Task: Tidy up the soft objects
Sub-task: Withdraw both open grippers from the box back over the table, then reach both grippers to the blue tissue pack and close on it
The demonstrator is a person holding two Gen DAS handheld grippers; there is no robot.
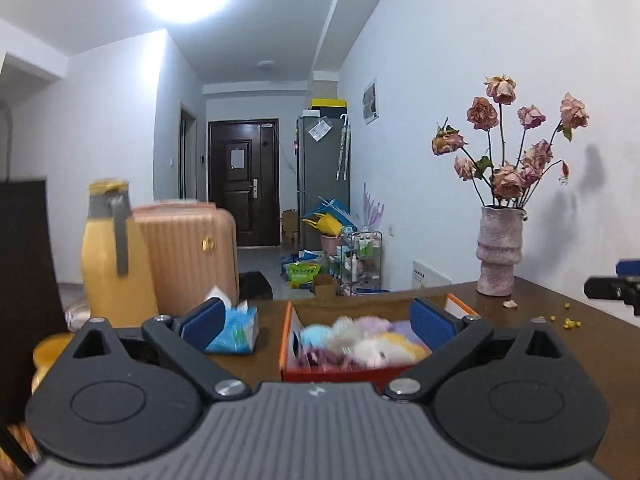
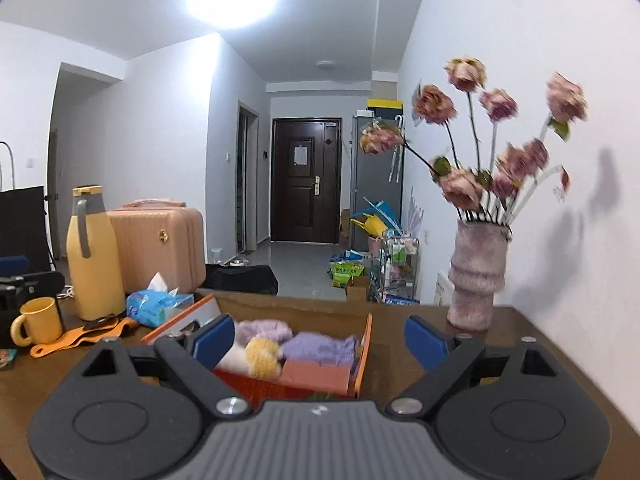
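An orange cardboard box (image 1: 286, 336) stands on the brown table, filled with fluffy soft items (image 1: 372, 346) in blue, white, yellow, pink and lilac. My left gripper (image 1: 320, 320) hovers just in front of the box, open, with nothing between its blue pads (image 1: 204, 320). In the right wrist view the same box (image 2: 366, 354) holds lilac, yellow and white plush pieces (image 2: 316, 346) and a salmon-coloured block (image 2: 316, 376). My right gripper (image 2: 320, 340) is open and empty, its jaws standing wide on either side of the box's near end without touching it.
A pink vase of dried roses (image 1: 500, 252) stands at the table's right by the wall, with petals and yellow crumbs (image 1: 570, 322) near it. To the left are a blue tissue pack (image 2: 158, 306), a yellow flask (image 2: 94, 256), a yellow mug (image 2: 38, 320) and an orange strap (image 2: 80, 338). A pink suitcase (image 2: 160, 248) stands behind.
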